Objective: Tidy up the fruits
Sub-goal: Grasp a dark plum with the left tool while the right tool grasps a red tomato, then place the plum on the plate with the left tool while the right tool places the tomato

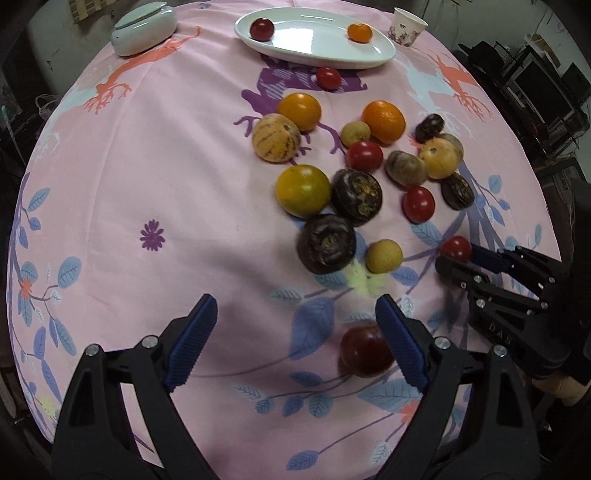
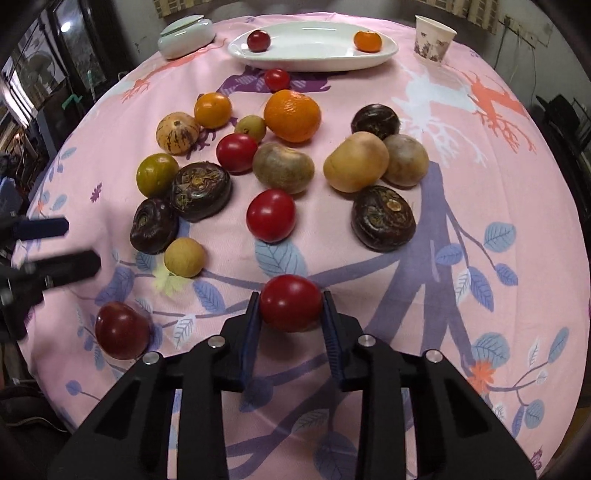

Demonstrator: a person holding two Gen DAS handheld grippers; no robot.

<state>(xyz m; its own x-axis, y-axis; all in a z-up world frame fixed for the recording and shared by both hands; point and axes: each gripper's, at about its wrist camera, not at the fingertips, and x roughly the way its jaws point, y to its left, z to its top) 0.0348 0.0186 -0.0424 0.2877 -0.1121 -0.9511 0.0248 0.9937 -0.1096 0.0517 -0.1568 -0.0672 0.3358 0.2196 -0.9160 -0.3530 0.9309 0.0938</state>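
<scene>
Many fruits lie in a loose pile on the pink tablecloth [image 2: 480, 166]. My right gripper [image 2: 291, 308] is shut on a red tomato [image 2: 290, 307]; the tomato also shows in the left wrist view [image 1: 456, 249]. My left gripper [image 1: 295, 317] is open and empty, low over the cloth. A dark red fruit [image 1: 364, 350] lies by its right finger [image 1: 399, 339] and also shows in the right wrist view [image 2: 122, 334]. A white oval plate [image 1: 314, 42] at the far edge holds a dark red fruit [image 1: 262, 28] and a small orange [image 1: 359, 32].
A lidded pale green bowl [image 1: 144, 31] stands at the far left and a paper cup [image 1: 407, 26] at the far right. In the pile are oranges [image 2: 291, 115], tomatoes [image 2: 270, 215], dark water chestnuts [image 2: 383, 218] and tan fruits [image 2: 356, 161].
</scene>
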